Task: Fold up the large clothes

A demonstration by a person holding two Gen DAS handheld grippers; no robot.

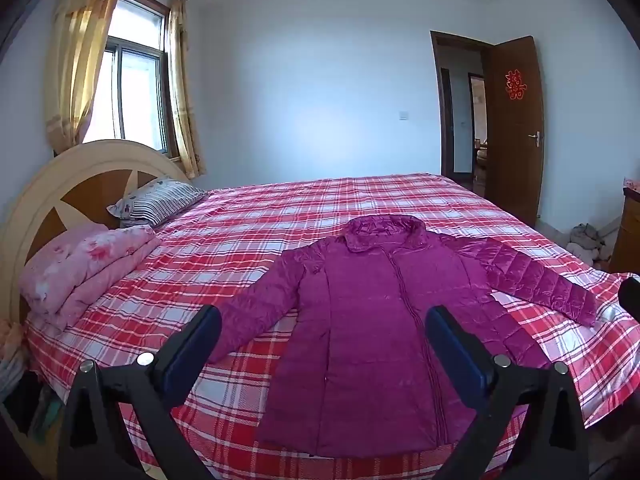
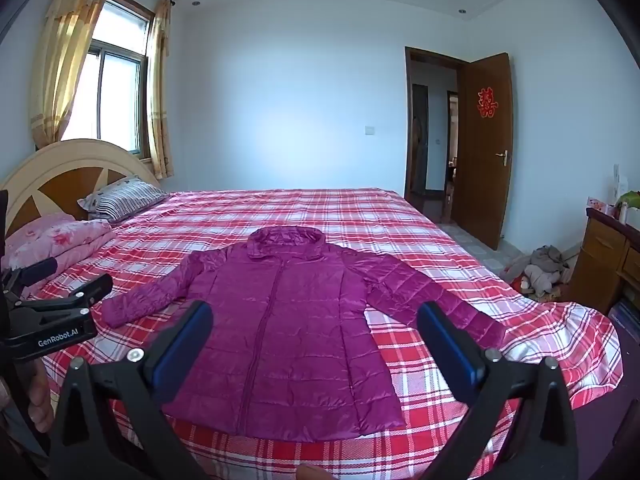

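Note:
A magenta quilted hooded jacket (image 1: 372,320) lies flat and front up on the red plaid bed (image 1: 260,232), zipped, both sleeves spread out, hem toward me. It also shows in the right wrist view (image 2: 288,320). My left gripper (image 1: 324,348) is open and empty, held above the hem on the jacket's left side. My right gripper (image 2: 316,344) is open and empty, held above the lower half of the jacket. The left gripper (image 2: 70,280) also shows at the left edge of the right wrist view, near the left sleeve cuff (image 2: 116,314).
A folded pink floral quilt (image 1: 84,268) and a striped pillow (image 1: 160,198) lie by the headboard (image 1: 60,184) at the left. An open brown door (image 2: 486,148), a clothes pile on the floor (image 2: 540,270) and a wooden dresser (image 2: 608,256) are at the right.

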